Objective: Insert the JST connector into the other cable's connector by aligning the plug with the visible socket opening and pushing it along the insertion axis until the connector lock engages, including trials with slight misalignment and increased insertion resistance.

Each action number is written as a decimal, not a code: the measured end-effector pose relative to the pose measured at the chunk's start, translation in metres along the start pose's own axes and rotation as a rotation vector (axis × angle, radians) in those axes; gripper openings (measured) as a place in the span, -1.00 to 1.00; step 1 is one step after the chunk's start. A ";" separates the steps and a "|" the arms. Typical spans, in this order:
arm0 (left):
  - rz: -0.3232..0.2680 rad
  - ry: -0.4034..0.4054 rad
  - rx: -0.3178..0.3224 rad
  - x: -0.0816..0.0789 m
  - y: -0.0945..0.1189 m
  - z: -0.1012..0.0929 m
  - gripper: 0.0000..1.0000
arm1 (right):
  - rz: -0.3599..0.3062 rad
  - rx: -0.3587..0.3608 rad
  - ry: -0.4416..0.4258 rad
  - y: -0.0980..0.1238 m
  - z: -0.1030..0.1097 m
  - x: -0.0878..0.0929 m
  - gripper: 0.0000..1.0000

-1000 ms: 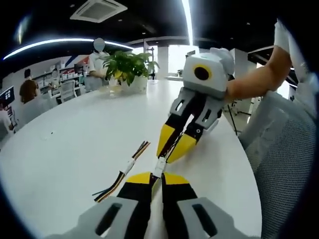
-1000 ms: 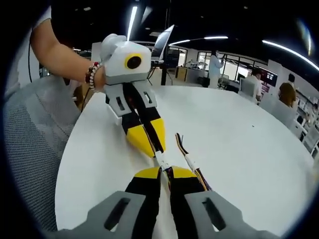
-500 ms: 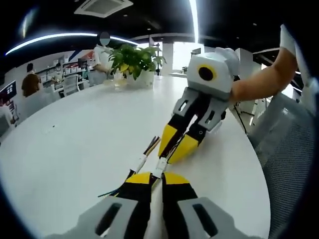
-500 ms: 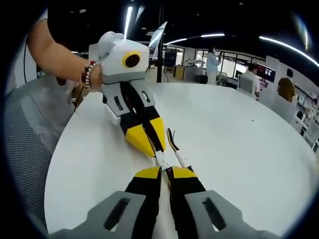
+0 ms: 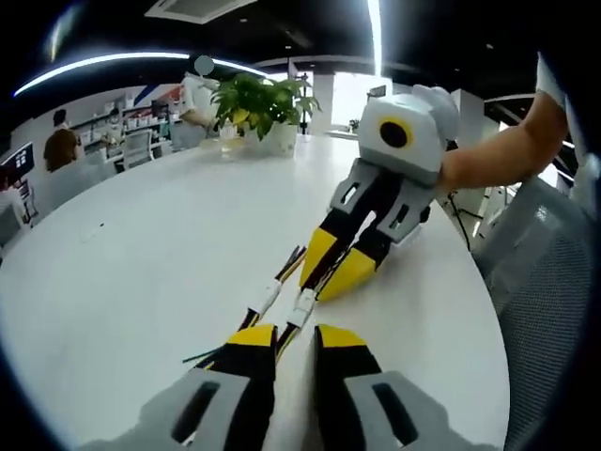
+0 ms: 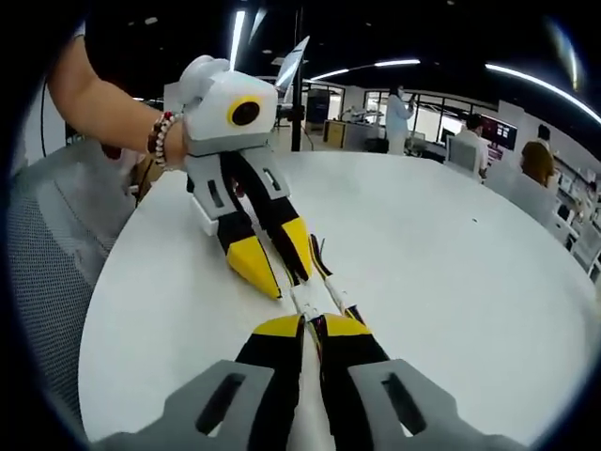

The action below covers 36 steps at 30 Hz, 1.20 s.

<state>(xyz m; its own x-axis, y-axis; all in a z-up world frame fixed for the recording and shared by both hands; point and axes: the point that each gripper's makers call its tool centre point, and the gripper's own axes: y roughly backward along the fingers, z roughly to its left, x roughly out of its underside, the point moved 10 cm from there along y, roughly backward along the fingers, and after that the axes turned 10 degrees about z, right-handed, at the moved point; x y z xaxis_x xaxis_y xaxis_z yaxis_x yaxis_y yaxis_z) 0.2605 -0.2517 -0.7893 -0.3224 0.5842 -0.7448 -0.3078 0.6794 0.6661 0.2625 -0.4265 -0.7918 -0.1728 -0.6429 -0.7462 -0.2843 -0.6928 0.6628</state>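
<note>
A small white JST connector (image 5: 302,306) with thin wires lies on the white table (image 5: 141,244) between the two grippers' tips. My left gripper (image 5: 296,336) is open, its yellow-tipped jaws standing apart on either side of the connector's near end. My right gripper (image 5: 315,289) reaches in from the upper right and is shut on the wires at the other end. In the right gripper view the connector (image 6: 307,299) sticks out of my shut right gripper (image 6: 311,327), and the left gripper (image 6: 286,282) stands spread around it.
A second cable (image 5: 266,301) with a white connector and coloured wires lies just beside the first (image 6: 338,301). A potted plant (image 5: 258,99) stands at the table's far edge. A mesh chair (image 5: 545,282) is beside the table. People sit in the background.
My left gripper's jaws have spread apart and let go of the connector. My right gripper stays shut on its end.
</note>
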 end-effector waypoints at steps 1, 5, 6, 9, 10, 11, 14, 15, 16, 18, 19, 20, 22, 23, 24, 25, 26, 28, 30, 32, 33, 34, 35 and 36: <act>0.005 -0.007 -0.001 0.000 0.000 0.000 -0.83 | 0.004 -0.003 0.002 -0.001 0.001 0.000 -0.91; 0.010 -0.010 0.007 0.001 0.000 -0.001 -0.84 | 0.009 -0.005 0.005 -0.003 0.002 0.001 -0.91; 0.011 -0.009 0.007 0.002 0.000 0.000 -0.84 | 0.010 -0.006 0.004 -0.004 0.002 0.001 -0.91; 0.014 -0.002 0.008 0.002 0.000 0.001 -0.84 | 0.011 -0.010 -0.002 -0.005 0.002 0.001 -0.91; 0.014 -0.003 0.008 0.002 0.000 0.001 -0.84 | 0.011 -0.010 -0.008 -0.005 0.001 0.001 -0.91; 0.015 -0.003 0.007 0.002 0.000 0.000 -0.84 | 0.007 -0.011 -0.012 -0.006 0.001 0.001 -0.91; 0.016 0.003 0.008 0.002 0.000 0.001 -0.84 | 0.006 -0.020 -0.035 -0.006 0.001 0.001 -0.91; 0.017 0.002 0.008 0.002 0.000 0.001 -0.84 | 0.007 -0.020 -0.038 -0.006 0.001 0.001 -0.90; 0.018 0.002 0.008 0.002 0.000 0.001 -0.84 | 0.008 -0.016 -0.040 -0.006 0.000 0.001 -0.90; 0.021 0.003 0.010 0.002 0.000 0.000 -0.84 | 0.008 -0.012 -0.046 -0.006 0.000 0.000 -0.87; 0.021 0.003 0.010 0.002 0.001 0.000 -0.84 | 0.010 -0.011 -0.054 -0.006 0.000 0.000 -0.84; 0.021 -0.003 0.007 0.001 0.001 -0.001 -0.84 | 0.012 -0.009 -0.059 -0.006 0.000 0.000 -0.79; 0.014 0.002 0.005 -0.001 0.003 -0.001 -0.84 | 0.009 -0.007 -0.061 -0.005 0.000 -0.001 -0.75; 0.012 0.004 0.001 -0.002 0.004 -0.001 -0.84 | 0.010 -0.006 -0.057 -0.004 0.001 -0.001 -0.75; 0.010 0.003 -0.006 -0.003 0.005 -0.001 -0.83 | 0.011 -0.003 -0.054 -0.004 0.001 -0.001 -0.76; 0.010 0.004 -0.010 -0.004 0.007 -0.001 -0.82 | 0.013 -0.002 -0.052 -0.003 0.001 -0.001 -0.77; 0.009 0.005 -0.013 -0.005 0.009 -0.001 -0.82 | 0.013 -0.001 -0.052 -0.002 0.002 -0.002 -0.77; 0.006 0.001 -0.019 -0.007 0.012 -0.001 -0.79 | 0.012 0.001 -0.052 0.000 0.002 -0.002 -0.77; 0.005 -0.003 -0.034 -0.009 0.017 0.000 -0.76 | 0.013 0.009 -0.051 0.004 0.001 -0.004 -0.76; -0.010 0.001 -0.048 -0.012 0.024 0.000 -0.76 | -0.004 0.011 -0.063 0.009 0.000 -0.007 -0.74; -0.021 0.006 -0.055 -0.013 0.027 -0.001 -0.77 | -0.016 0.007 -0.074 0.011 0.000 -0.009 -0.73; -0.039 0.024 -0.060 -0.015 0.030 -0.001 -0.76 | -0.033 0.003 -0.096 0.014 -0.001 -0.011 -0.71; -0.048 0.037 -0.064 -0.016 0.032 -0.002 -0.75 | -0.039 0.010 -0.099 0.017 -0.001 -0.012 -0.69; -0.063 0.059 -0.071 -0.018 0.035 -0.003 -0.73 | -0.045 0.023 -0.097 0.020 -0.002 -0.015 -0.66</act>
<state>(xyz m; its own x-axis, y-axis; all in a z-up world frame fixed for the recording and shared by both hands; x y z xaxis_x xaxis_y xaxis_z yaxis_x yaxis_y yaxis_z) 0.2534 -0.2401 -0.7524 -0.3522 0.5128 -0.7829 -0.3912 0.6793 0.6209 0.2610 -0.4317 -0.7673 -0.2496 -0.5755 -0.7788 -0.3149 -0.7123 0.6273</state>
